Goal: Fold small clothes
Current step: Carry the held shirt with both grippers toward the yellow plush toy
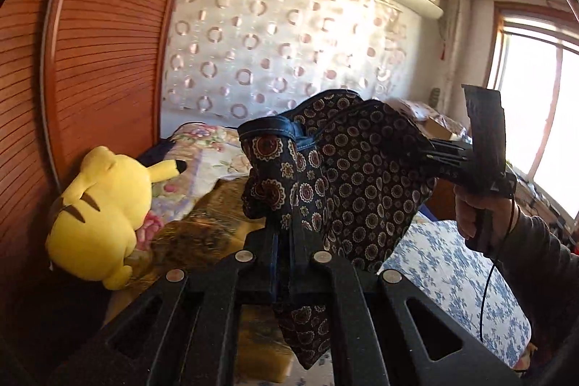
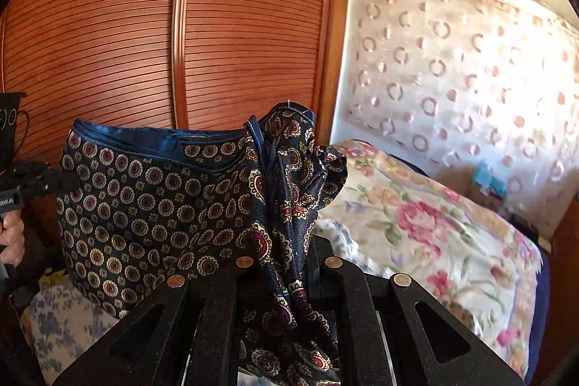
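Observation:
A small dark navy garment (image 1: 362, 176) with a medallion print and a blue hem hangs in the air, stretched between both grippers above the bed. My left gripper (image 1: 286, 241) is shut on one bunched end of it. My right gripper (image 2: 286, 241) is shut on the other bunched end; the right gripper also shows in the left wrist view (image 1: 438, 151), held by a hand at the right. The garment (image 2: 152, 201) spans to the left gripper (image 2: 54, 183) at the left edge of the right wrist view.
A yellow plush toy (image 1: 101, 212) lies on the bed by the wooden slatted wardrobe (image 1: 90, 60). A floral quilt (image 2: 434, 223) and a blue-flowered sheet (image 1: 452, 266) cover the bed. A curtain (image 1: 282, 49) hangs behind, and a window (image 1: 535, 118) is at the right.

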